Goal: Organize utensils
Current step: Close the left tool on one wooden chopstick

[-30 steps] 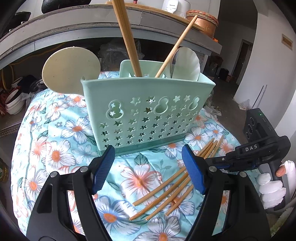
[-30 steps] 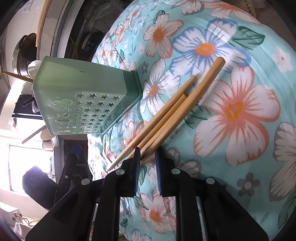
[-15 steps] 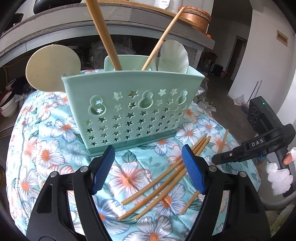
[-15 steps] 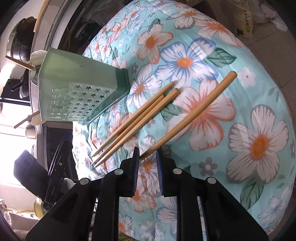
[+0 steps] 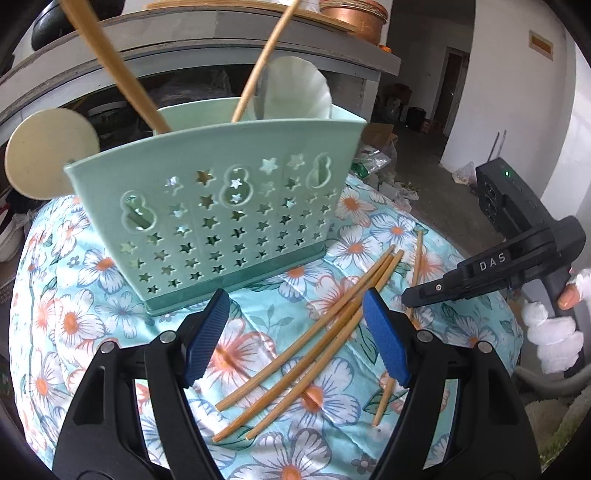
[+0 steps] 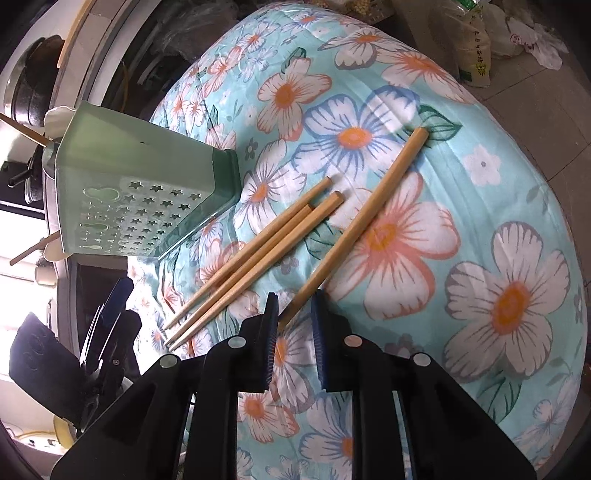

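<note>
A mint green utensil holder (image 5: 221, 206) (image 6: 140, 184) with star holes stands on the floral cloth and holds wooden handles, a round cream paddle (image 5: 51, 151) and a shell-shaped scoop (image 5: 299, 88). Three chopsticks (image 5: 314, 332) (image 6: 258, 251) lie side by side in front of it. My left gripper (image 5: 295, 295) hovers above them, jaws wide and closing, touching nothing. My right gripper (image 6: 295, 295) (image 5: 406, 295) is shut on the thin end of a fourth chopstick (image 6: 369, 214) (image 5: 416, 258), which crosses slantwise between its pads, apart from the other three.
The floral cloth (image 5: 74, 314) covers a rounded surface that drops off on all sides. A grey counter shelf (image 5: 184, 48) with a copper pot (image 5: 354, 14) runs behind the holder. Bags (image 6: 476, 48) lie on the floor. A gloved hand (image 5: 554, 332) holds the right gripper.
The right gripper has drawn one chopstick out of the bundle and away to the right. The left gripper has moved nearer to the holder, which now sits further left and tilted in its view.
</note>
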Action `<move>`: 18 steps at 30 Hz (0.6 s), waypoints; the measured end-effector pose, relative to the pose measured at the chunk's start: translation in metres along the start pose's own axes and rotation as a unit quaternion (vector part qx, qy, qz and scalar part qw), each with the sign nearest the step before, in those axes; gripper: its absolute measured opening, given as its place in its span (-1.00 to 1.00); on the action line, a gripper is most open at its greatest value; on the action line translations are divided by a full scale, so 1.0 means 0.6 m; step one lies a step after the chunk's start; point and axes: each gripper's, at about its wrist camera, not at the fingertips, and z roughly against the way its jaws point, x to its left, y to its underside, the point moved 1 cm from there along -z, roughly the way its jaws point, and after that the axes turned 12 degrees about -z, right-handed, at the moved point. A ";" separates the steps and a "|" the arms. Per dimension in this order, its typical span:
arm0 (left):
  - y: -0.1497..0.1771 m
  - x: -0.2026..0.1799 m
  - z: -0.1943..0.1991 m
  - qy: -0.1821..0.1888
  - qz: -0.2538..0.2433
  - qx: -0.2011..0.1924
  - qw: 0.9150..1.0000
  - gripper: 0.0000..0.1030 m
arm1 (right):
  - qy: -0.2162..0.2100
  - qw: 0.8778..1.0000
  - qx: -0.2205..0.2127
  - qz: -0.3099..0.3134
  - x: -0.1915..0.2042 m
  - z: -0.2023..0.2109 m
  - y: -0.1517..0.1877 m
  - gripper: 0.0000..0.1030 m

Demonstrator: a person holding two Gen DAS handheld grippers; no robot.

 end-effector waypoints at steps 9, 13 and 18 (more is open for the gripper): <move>0.005 -0.100 -0.065 0.023 -0.181 0.055 0.982 -0.58 | -0.008 1.000 0.005 -0.021 -0.037 0.022 0.014 -0.66; 0.012 -0.126 -0.085 0.007 -0.240 0.066 0.969 -0.74 | -0.013 1.000 0.006 -0.020 -0.038 0.021 0.014 -0.66; 0.012 -0.145 -0.092 -0.013 -0.284 0.067 0.956 -0.82 | -0.022 1.000 0.010 -0.019 -0.044 0.021 0.011 -0.66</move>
